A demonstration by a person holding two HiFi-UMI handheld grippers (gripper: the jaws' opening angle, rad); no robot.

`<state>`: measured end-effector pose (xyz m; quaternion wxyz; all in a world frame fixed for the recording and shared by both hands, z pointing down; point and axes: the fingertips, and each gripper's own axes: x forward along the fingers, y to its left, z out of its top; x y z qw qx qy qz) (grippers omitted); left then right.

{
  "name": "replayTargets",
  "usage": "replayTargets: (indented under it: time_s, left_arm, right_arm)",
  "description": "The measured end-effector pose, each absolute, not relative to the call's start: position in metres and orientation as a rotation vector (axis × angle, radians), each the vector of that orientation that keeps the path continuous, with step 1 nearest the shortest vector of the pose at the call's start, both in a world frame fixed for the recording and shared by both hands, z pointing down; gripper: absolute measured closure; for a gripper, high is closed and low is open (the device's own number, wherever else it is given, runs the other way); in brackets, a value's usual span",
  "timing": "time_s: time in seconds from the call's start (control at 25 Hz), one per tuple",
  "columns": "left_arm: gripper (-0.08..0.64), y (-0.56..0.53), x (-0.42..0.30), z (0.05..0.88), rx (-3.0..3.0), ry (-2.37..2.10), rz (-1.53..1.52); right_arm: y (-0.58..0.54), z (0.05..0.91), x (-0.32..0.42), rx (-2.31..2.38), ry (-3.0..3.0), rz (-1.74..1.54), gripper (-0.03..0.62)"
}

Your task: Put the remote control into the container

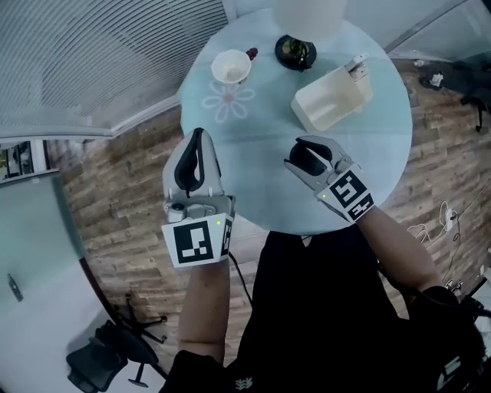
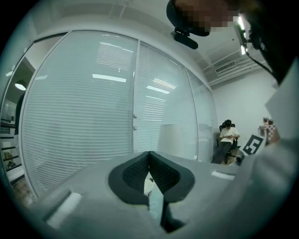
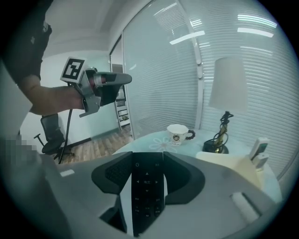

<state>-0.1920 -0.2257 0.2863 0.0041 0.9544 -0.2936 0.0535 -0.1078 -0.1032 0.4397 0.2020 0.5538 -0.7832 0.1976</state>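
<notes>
A black remote control (image 3: 147, 189) sits upright between the pads of my right gripper (image 3: 148, 158), buttons facing the camera. In the head view that right gripper (image 1: 305, 159) hovers over the near part of the round glass table (image 1: 261, 146), shut on the remote's dark body. The cream rectangular container (image 1: 328, 101) lies beyond it toward the far right, tilted, with a white object (image 1: 357, 67) at its far end. In the right gripper view the container (image 3: 233, 164) shows ahead on the right. My left gripper (image 1: 196, 142) is raised at the table's left edge, its jaws together and empty.
A white cup (image 1: 231, 67) stands at the table's far left beside a printed flower (image 1: 228, 100). A lamp with a dark base (image 1: 295, 52) and a pale shade (image 1: 308, 15) stands at the far edge. Blinds and glass walls surround the table. A person (image 2: 228, 139) sits far off.
</notes>
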Motion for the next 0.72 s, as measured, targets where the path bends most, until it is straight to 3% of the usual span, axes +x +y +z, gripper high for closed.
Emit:
replayTargets:
  time_s: [0.72]
  left_arm:
    - [0.558,-0.174,-0.011,0.222,3.083,-0.786,0.108]
  right_arm:
    - [-0.054,0.350,0.100,1.878,-2.117,0.434,0.382]
